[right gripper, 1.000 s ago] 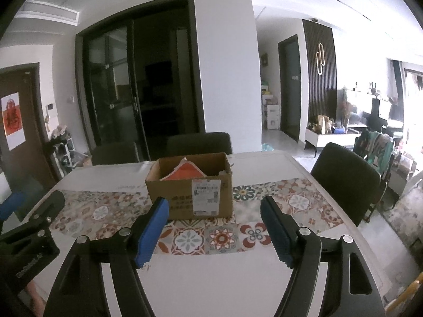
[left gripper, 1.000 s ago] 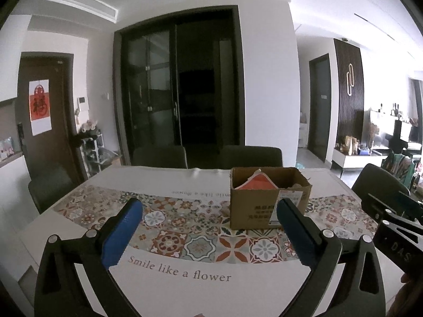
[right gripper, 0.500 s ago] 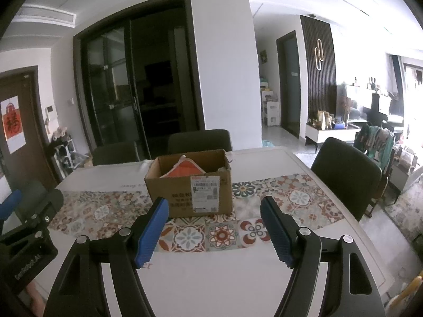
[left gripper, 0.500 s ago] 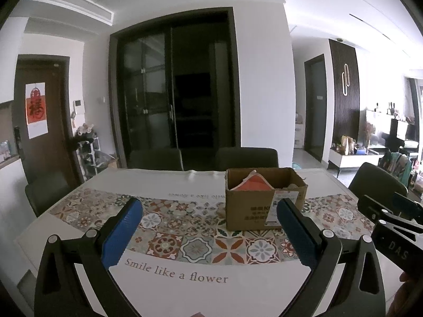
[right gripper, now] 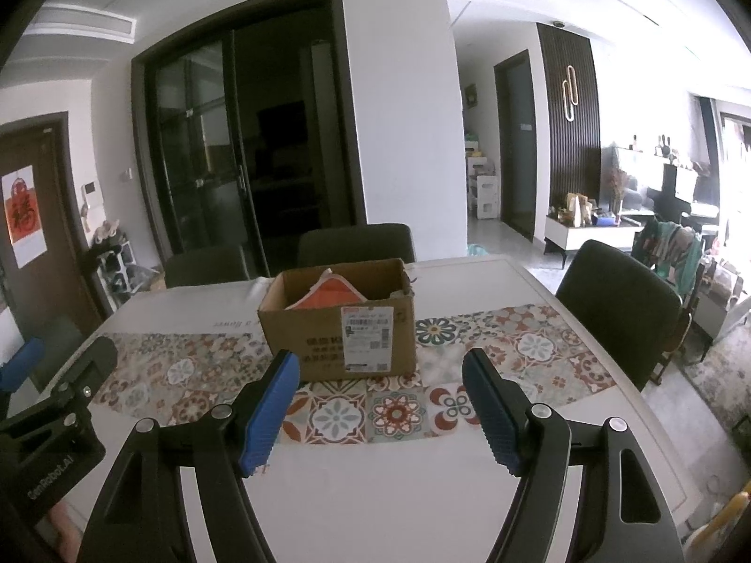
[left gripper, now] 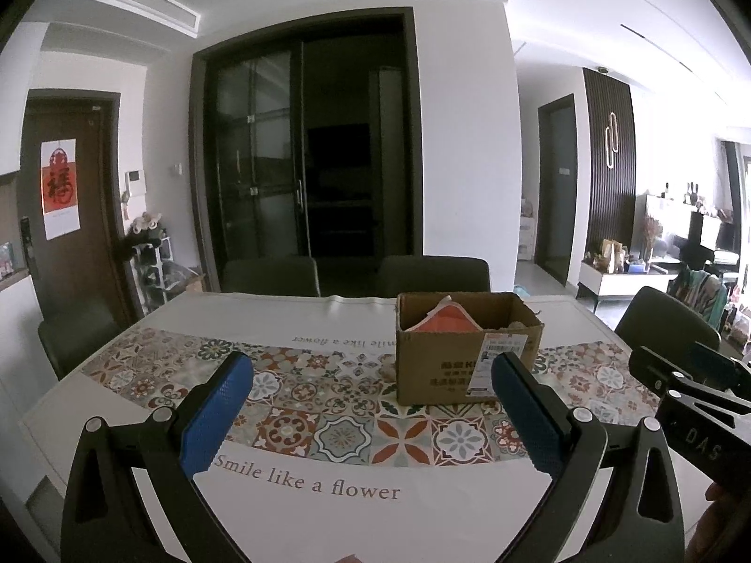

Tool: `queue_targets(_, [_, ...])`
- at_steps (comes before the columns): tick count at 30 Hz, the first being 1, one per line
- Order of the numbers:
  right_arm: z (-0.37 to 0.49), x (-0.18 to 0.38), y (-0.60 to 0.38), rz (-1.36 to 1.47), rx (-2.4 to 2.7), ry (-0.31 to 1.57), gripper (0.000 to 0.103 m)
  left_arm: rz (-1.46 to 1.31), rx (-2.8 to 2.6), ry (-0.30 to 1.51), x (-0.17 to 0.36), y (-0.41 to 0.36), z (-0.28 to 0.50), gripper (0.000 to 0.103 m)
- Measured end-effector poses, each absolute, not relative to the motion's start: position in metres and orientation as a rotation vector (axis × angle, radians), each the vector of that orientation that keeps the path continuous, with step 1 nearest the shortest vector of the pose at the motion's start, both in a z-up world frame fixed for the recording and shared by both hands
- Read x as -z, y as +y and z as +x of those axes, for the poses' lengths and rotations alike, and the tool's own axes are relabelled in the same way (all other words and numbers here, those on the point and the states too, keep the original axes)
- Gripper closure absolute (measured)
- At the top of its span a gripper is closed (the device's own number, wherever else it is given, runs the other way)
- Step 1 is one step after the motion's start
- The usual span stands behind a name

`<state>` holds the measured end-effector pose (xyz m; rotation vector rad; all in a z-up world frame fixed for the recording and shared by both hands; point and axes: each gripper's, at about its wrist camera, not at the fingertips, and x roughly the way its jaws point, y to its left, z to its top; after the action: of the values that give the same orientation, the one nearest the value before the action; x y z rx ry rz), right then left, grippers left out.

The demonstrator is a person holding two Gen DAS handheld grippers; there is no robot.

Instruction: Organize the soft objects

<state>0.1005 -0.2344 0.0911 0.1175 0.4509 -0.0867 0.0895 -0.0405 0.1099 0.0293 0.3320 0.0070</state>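
Observation:
A brown cardboard box point(left gripper: 462, 356) point(right gripper: 338, 328) stands on the patterned strip of the table, its top open. An orange soft item with a white edge point(left gripper: 443, 321) point(right gripper: 331, 298) leans inside it. My left gripper point(left gripper: 371, 384) hovers over the near table edge, open and empty, with the box ahead and to the right. My right gripper point(right gripper: 381, 377) is also open and empty, the box straight ahead between its blue fingers point(right gripper: 272, 403). Each gripper's black body shows at the edge of the other's view.
The white table point(left gripper: 328, 511) carries a tiled runner point(left gripper: 328, 399) printed "Smile like a flower". Dark chairs stand behind the table point(right gripper: 356, 244) and at its right side point(right gripper: 619, 309). Dark glass doors fill the wall beyond.
Both views have shifted slightly upward, so the box and table sit a little lower in frame. Both grippers stay open and empty.

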Motion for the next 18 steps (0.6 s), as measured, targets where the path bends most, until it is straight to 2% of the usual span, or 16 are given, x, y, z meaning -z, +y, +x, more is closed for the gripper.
queue_targets(18, [0.1024,-0.0867,-0.2358,0.126,0.085,0.462,0.030,0.032,-0.006,0.333,-0.1051,-0.0411,0.0905,0.000])
